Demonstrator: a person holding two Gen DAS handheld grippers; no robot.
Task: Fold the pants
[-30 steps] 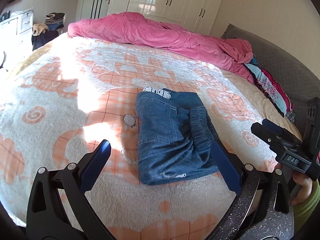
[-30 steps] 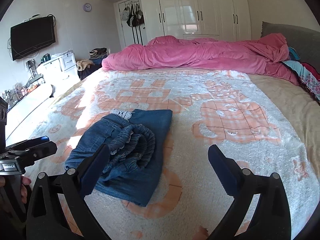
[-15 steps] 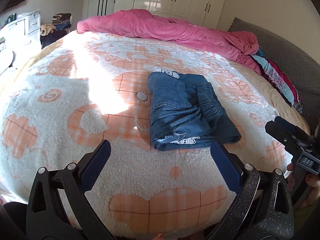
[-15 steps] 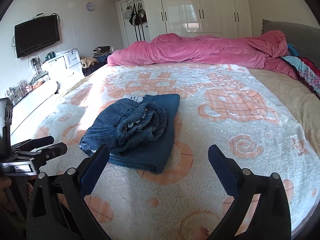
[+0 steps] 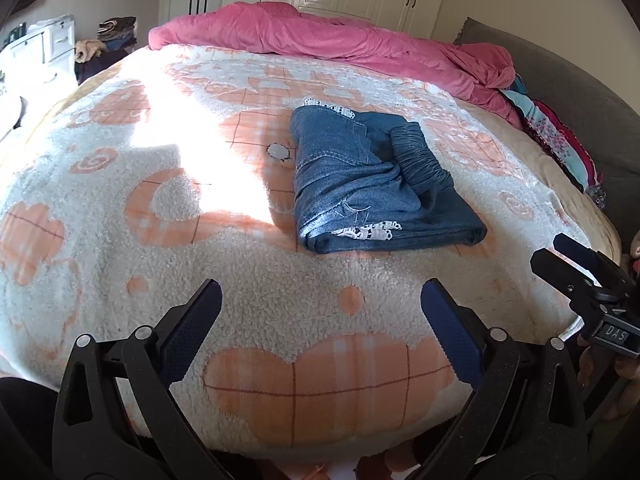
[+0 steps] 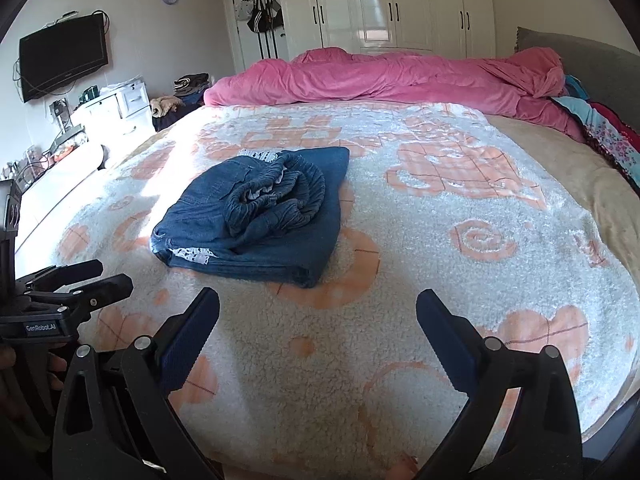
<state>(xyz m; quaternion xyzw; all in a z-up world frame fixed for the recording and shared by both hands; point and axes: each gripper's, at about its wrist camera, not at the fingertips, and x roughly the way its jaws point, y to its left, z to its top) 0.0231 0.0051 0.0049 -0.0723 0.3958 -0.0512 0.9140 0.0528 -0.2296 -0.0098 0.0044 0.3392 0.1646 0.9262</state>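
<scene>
The blue denim pants (image 5: 372, 184) lie folded into a compact bundle on the fleece blanket, with white lace trim showing at the near and far ends and the gathered waistband on top (image 6: 260, 208). My left gripper (image 5: 320, 304) hangs open over the blanket's near edge, well short of the pants, nothing between its fingers. My right gripper (image 6: 318, 312) is open too and empty, also back from the bundle. In the left wrist view the other gripper (image 5: 580, 276) shows at the right edge; in the right wrist view the left one (image 6: 68, 284) shows at the left edge.
A white and orange fleece blanket (image 5: 160, 208) covers the bed. A pink duvet (image 6: 380, 76) is bunched along the far side, with patterned bedding (image 6: 608, 132) and a grey headboard at right. White wardrobes, a white dresser (image 6: 120, 104) and a wall television (image 6: 64, 60) stand beyond.
Both grippers have drawn back from the folded pants toward the bed's near edge, so the bundle now sits farther away in both views. The pants have not moved.
</scene>
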